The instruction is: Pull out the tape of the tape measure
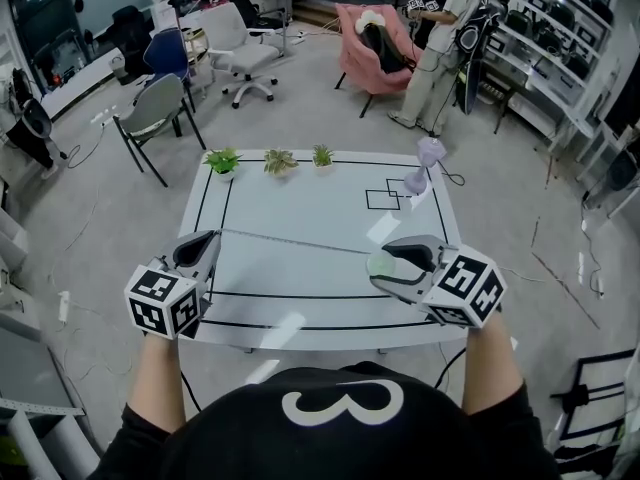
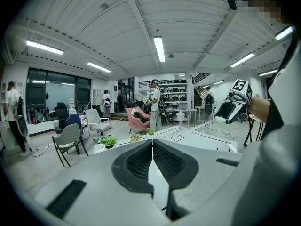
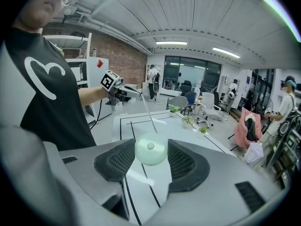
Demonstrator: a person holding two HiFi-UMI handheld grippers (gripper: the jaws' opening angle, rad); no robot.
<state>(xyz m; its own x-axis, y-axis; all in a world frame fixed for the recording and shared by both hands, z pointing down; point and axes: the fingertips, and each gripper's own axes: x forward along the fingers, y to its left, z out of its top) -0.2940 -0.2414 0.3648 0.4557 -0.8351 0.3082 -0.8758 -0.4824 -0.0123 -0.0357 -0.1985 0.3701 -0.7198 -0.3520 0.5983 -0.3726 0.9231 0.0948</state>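
Gripping the round pale-green tape measure, right tongs stand wide; left tongs, closed, pinch its thin pale tape.

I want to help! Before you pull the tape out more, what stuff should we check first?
1. Tape measure held between the right gripper's pads: ok.
2. Left gripper shut on the tape's end: ok, jaws together, and the tape runs from its tip.
3. Tape straight, no kinks: ok, it stretches above the table.
4. Plants out of the way: ok, they stand at the far edge.
5. Room to pull farther left: probably ok, bare floor beside the table.
6. How much tape is left inside: cannot tell.
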